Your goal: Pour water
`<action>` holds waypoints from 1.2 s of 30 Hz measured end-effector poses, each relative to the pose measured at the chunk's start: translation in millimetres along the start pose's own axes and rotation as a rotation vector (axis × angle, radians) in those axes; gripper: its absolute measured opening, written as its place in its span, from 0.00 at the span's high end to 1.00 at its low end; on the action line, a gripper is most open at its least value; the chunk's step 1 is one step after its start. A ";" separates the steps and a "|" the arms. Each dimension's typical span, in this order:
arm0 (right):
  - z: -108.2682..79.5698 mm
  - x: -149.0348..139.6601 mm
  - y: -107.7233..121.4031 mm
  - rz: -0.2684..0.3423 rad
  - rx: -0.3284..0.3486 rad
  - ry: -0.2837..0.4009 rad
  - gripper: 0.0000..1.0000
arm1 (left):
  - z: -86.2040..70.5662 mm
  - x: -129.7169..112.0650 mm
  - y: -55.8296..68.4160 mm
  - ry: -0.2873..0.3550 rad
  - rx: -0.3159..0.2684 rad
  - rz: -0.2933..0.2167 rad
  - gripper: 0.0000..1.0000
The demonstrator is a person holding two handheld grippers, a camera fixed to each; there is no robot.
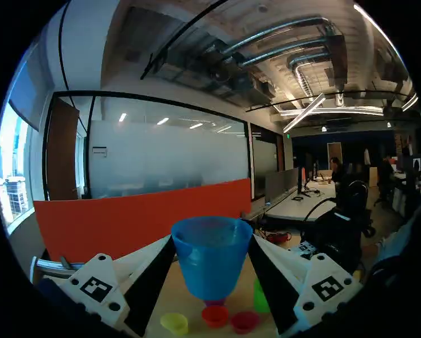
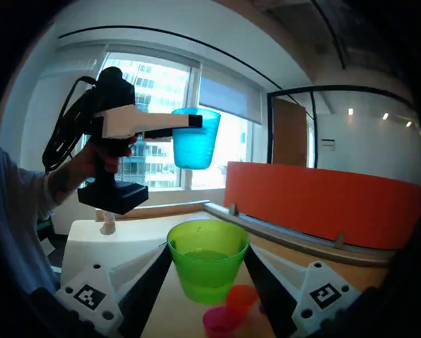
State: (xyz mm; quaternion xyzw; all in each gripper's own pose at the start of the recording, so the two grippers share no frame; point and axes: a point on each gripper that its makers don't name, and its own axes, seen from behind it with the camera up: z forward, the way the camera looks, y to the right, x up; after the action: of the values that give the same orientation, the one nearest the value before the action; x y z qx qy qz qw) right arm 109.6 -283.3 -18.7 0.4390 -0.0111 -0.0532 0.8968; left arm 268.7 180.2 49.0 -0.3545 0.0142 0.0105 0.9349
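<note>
Clamps blue cup (image 1: 211, 265) upright in left gripper (image 1: 211, 241), at 11 o'clock above green cup (image 2: 208, 265) clamped in right gripper (image 2: 208, 248), for pouring.

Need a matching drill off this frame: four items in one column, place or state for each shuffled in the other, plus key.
Items
1. blue cup
2. green cup
3. yellow cup
4. orange partition

Place or state
a. gripped in the right tool, some liquid inside
b. standing along the table's far edge
c. gripped in the left tool, raised in front of the window
d. resting on the table below the blue cup

Pairs: 1-c, 2-a, 3-d, 4-b
</note>
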 end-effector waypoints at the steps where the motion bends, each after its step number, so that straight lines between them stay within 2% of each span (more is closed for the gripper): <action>1: -0.6 -0.1 0.5 0.000 -0.001 -0.001 0.10 | -1.3 -3.2 -0.9 -0.009 0.000 -0.003 0.13; 6: -4.9 0.3 4.3 0.003 -0.011 -0.003 0.11 | -9.0 -20.1 -7.4 -0.045 0.006 -0.009 0.13; 12: -13.9 0.1 11.6 0.012 -0.028 -0.009 0.11 | -21.2 -37.0 -19.1 -0.065 0.036 0.004 0.13; 21: -31.9 2.0 27.6 0.007 -0.067 -0.020 0.11 | -39.7 -66.2 -35.7 -0.093 0.080 -0.009 0.13; 36: -52.1 2.7 47.1 0.021 -0.108 -0.040 0.10 | -59.3 -118.2 -38.1 -0.160 0.097 0.010 0.13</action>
State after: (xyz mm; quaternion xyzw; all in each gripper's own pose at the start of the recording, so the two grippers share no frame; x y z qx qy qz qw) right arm 119.8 -213.9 -13.6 0.3886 -0.0305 -0.0531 0.9194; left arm 150.6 111.3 33.8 -0.3066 -0.0584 0.0425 0.9491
